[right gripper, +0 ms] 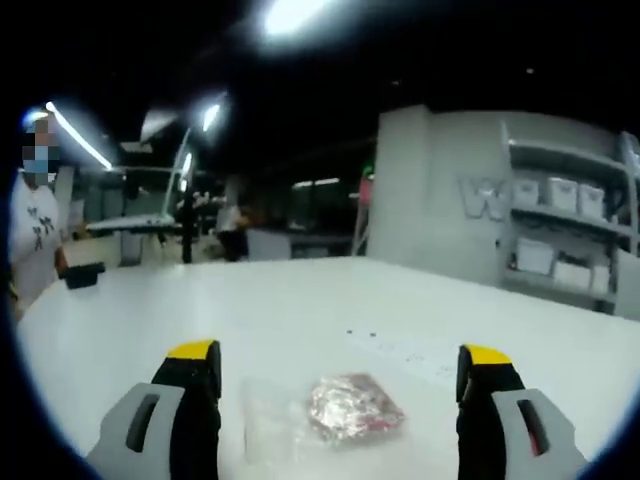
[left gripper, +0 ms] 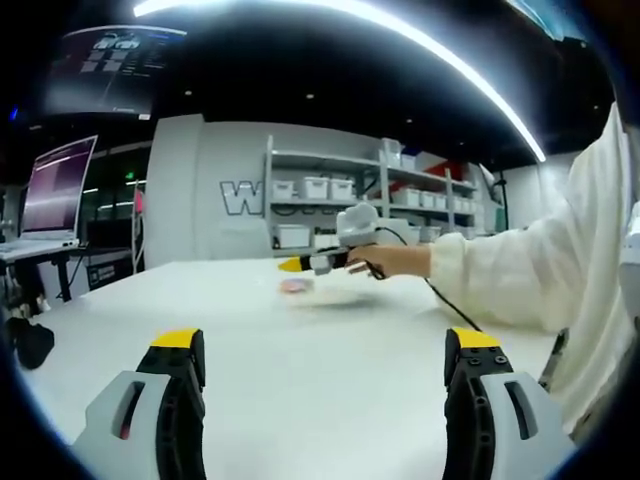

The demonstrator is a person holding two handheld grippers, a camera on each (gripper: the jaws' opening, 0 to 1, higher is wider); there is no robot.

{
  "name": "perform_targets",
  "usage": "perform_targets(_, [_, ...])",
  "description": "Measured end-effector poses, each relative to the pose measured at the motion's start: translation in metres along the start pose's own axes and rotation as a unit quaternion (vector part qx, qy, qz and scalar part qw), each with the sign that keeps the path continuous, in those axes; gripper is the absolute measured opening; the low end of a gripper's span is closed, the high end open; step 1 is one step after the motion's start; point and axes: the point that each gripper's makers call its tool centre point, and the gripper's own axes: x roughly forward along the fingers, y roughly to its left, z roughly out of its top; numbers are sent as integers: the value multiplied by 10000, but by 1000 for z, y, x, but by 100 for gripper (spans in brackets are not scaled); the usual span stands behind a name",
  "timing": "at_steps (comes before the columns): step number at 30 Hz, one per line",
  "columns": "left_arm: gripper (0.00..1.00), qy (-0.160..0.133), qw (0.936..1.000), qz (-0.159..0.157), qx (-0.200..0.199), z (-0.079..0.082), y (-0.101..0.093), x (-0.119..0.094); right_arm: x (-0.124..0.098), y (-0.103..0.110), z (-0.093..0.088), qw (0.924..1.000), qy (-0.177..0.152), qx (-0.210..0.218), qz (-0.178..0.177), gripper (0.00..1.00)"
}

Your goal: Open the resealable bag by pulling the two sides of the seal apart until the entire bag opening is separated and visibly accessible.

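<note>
Both grippers (left gripper: 325,360) (right gripper: 340,370) wide above bag (right gripper: 325,410)

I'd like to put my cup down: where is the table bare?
Bare: the white table beyond the resealable bag, and the stretch before the left hand-held gripper. Crowded: around the bag between the right hand-held gripper jaws.

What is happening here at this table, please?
A person holds a hand-held gripper in each hand over a white table. The right hand-held gripper is open and reaches toward a clear resealable bag with pinkish contents, which lies flat on the table between its jaws, not yet gripped. The left hand-held gripper is open too, farther back. The bag's seal is too blurred to judge.
</note>
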Motion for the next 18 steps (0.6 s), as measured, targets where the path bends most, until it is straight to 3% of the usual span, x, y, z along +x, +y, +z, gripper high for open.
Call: perform_targets(18, [99,16,10000,1,26,-2,-2,-2,-4,-7,0,9999,-14,30,-167,99])
